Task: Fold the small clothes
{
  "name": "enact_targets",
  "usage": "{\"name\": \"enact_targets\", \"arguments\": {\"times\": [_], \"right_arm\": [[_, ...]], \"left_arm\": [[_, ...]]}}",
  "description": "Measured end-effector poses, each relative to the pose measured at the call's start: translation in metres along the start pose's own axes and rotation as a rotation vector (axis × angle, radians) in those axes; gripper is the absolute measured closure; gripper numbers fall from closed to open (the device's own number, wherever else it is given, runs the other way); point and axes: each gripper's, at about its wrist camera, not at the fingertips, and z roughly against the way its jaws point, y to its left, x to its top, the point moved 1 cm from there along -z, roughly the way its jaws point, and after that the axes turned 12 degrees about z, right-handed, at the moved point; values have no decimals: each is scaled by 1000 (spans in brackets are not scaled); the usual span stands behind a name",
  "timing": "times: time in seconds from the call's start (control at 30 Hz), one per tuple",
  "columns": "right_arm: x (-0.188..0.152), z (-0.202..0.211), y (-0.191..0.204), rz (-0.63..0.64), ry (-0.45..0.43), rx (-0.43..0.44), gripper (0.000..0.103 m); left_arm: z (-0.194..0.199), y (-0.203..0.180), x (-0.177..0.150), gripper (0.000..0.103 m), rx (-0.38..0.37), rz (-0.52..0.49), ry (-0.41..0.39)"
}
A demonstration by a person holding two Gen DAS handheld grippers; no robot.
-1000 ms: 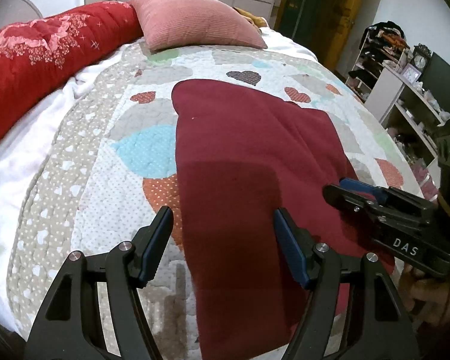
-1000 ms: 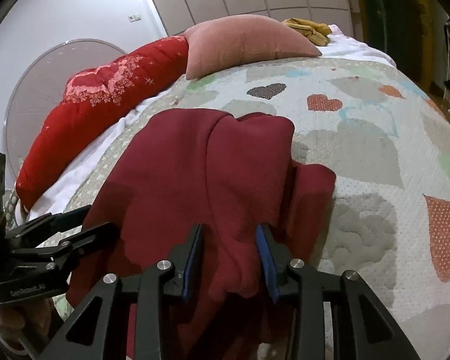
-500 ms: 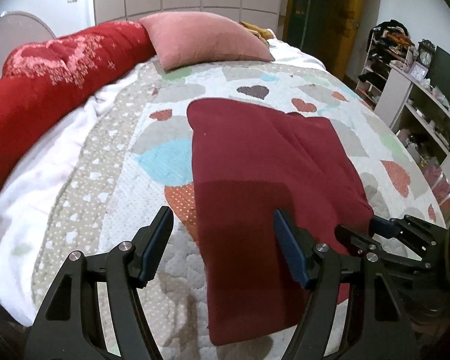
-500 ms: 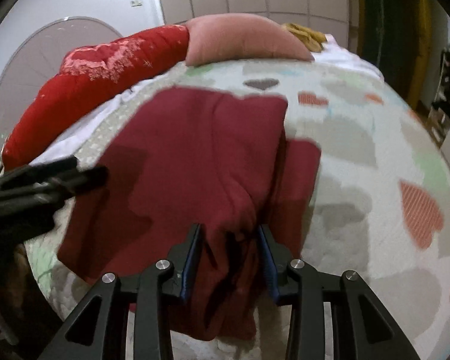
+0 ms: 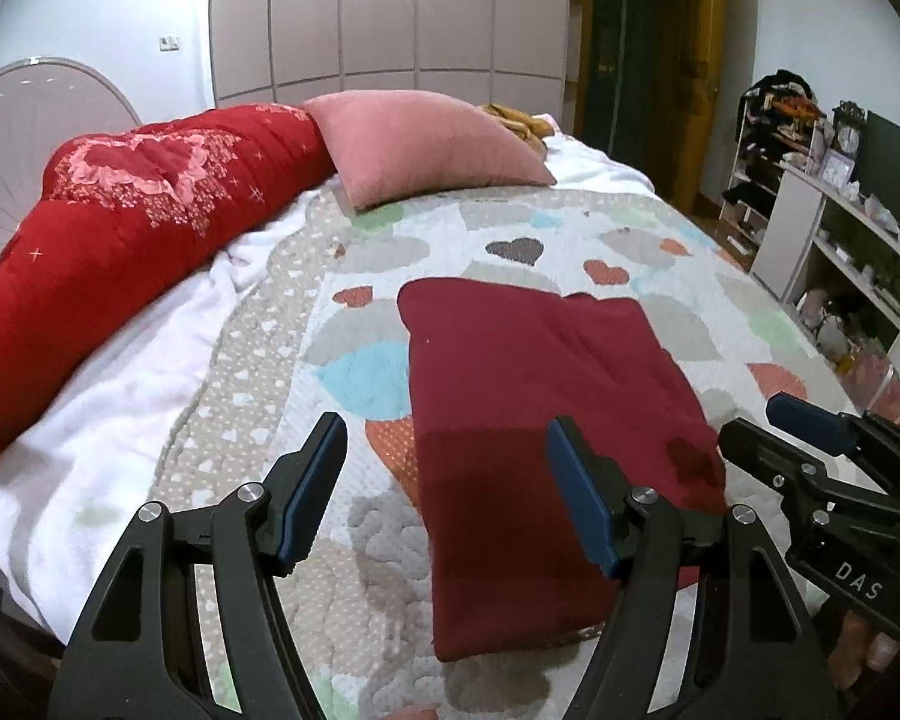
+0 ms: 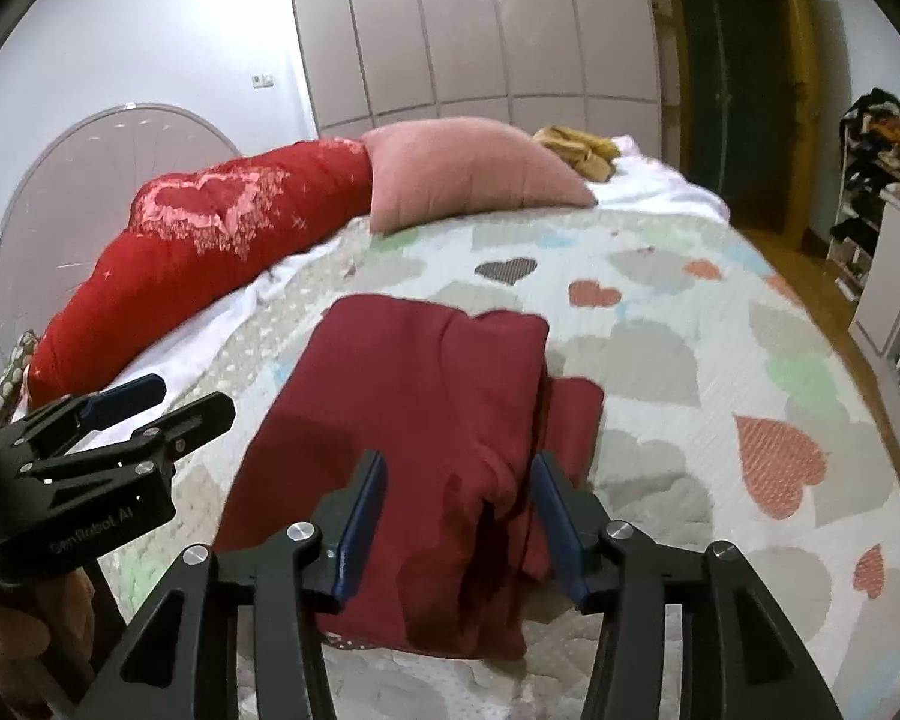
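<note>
Bedroom wardrobes (image 5: 390, 12) and a green door fill the background, and my working surface is the heart-print quilt (image 5: 660, 252) spread over the bed, broad and flat enough to fold on. Beyond the garment, by the headboard, I see a red bolster (image 5: 120, 228) and a pink pillow (image 5: 426, 147), both well clear of it. The maroon garment (image 5: 534, 420) lies flat on the quilt near my edge, folded lengthwise into a long panel, with a narrower layer showing along its right side (image 6: 576, 420); I judge a crosswise fold is left. My left gripper (image 5: 447, 492) hovers over the garment's near left edge, jaws spread wide, holding nothing. My right gripper (image 6: 459, 522) is parted too, empty, above the bunched near end.
</note>
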Motion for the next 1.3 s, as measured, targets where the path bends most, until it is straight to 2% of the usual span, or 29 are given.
{"name": "enact_targets", "arguments": {"times": [0.47,1.3], "right_arm": [[3,10,7,-10,-1,13,54],[-2,-5,8,-22,42,44,54]], "left_arm": [[15,3,-1,33,-7,13,-24],[3,5,-5,33,-8,11,8]]}}
